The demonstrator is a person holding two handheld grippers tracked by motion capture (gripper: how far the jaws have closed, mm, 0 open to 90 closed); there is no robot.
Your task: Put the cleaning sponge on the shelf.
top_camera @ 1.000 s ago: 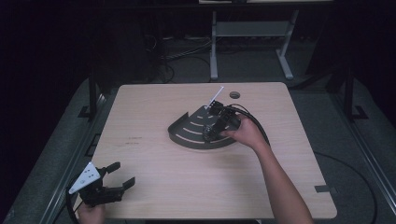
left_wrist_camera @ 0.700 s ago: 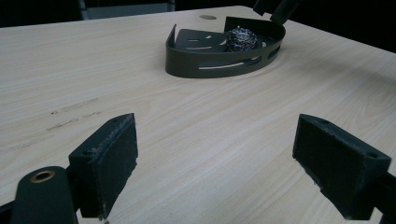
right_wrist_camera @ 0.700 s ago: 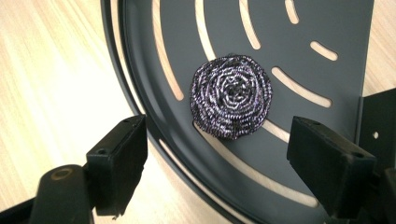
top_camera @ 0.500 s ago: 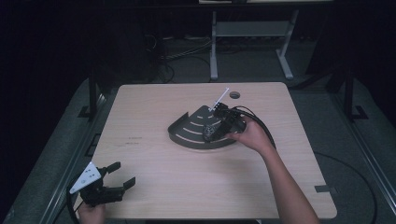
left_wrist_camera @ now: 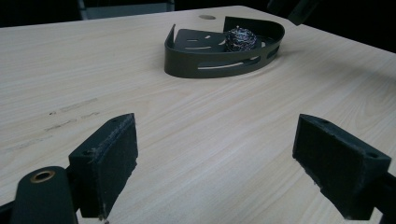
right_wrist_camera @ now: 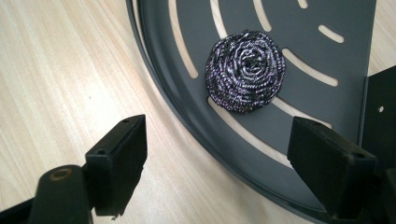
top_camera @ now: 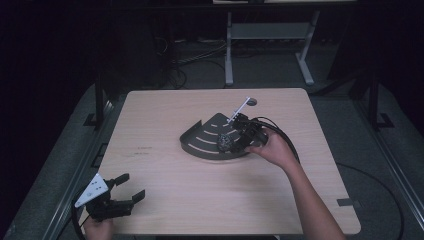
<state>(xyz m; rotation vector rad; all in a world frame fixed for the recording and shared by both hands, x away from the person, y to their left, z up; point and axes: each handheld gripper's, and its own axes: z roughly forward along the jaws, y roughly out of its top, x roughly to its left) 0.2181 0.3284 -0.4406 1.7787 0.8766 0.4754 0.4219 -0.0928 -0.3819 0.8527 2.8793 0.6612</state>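
Observation:
A dark grey quarter-round tray (top_camera: 200,142) with slots in its floor lies mid-table. A coiled steel-wool scourer (top_camera: 223,141) rests inside it near the curved rim. My right gripper (top_camera: 235,139) hovers over the tray's right part, open, just beside the scourer. In the right gripper view the scourer (right_wrist_camera: 246,70) lies free on the tray (right_wrist_camera: 327,60), beyond the open gripper (right_wrist_camera: 219,140) with nothing between the jaws. My left gripper (top_camera: 131,186) is open above the table's front left corner. From there the tray (left_wrist_camera: 187,63) and scourer (left_wrist_camera: 240,39) are far ahead of the gripper (left_wrist_camera: 215,140).
The light wood table (top_camera: 165,115) has a small round hole (top_camera: 251,101) near its back edge. A thin white rod (top_camera: 239,110) slants up behind the right gripper. Black cables (top_camera: 280,132) trail from the right hand. A metal stand (top_camera: 265,45) is beyond the table.
The right hand and gripper have drawn back slightly toward the front right over the tray. The left gripper has stayed put.

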